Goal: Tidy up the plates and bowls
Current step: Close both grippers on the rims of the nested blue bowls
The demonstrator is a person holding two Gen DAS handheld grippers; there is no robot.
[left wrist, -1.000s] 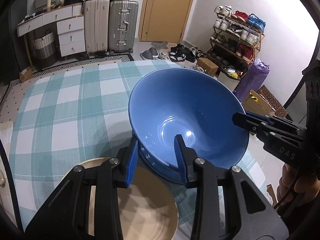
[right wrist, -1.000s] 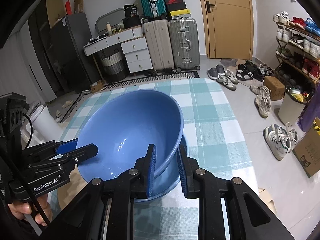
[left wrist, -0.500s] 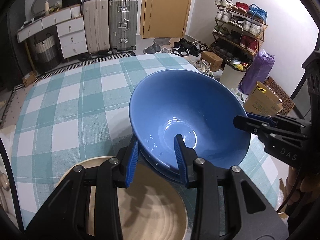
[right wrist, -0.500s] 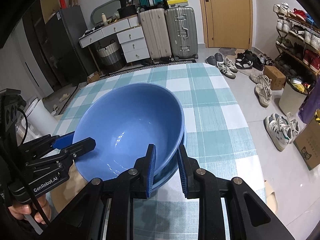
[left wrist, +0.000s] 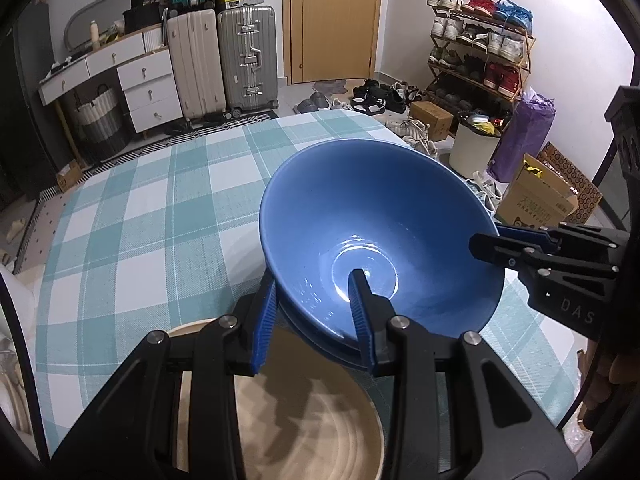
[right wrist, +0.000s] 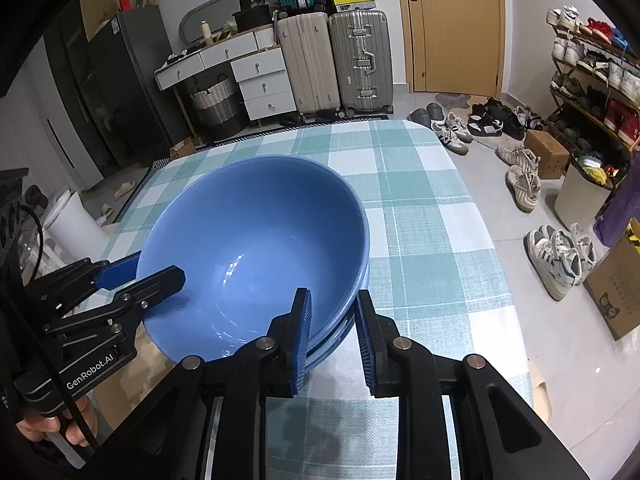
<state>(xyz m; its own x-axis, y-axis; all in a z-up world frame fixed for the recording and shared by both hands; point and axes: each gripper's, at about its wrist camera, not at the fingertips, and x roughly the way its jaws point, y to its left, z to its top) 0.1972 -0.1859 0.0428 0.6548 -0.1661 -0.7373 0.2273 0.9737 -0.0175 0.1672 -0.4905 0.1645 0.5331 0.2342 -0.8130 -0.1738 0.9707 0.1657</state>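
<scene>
From the left wrist view, the blue bowl [left wrist: 380, 240] is sitting mouth-up and slightly tilted, its opening facing up and toward the camera; being round, it is showing no long axis. It is nesting in a second blue bowl [left wrist: 320, 344] whose rim is peeking out just beneath it. The left tongs [left wrist: 312, 312] are standing narrowly parted and clamping the near rim, one pad outside the wall and one inside. Below the tongs, a beige wooden plate [left wrist: 304, 432] is lying on the checked bench [left wrist: 140, 240]. The right tongs [left wrist: 488, 240] are reaching in from the right and gripping the opposite rim. From the right wrist view, the blue bowl [right wrist: 256, 248] is lying just ahead of the right tongs [right wrist: 332, 332], which are nearly closed, pinching the near rim of the bowl, the lower bowl's edge [right wrist: 344, 332] showing between the pads. The left tongs [right wrist: 140, 276] are holding the rim at the left, a hand [right wrist: 60, 432] showing below them.
</scene>
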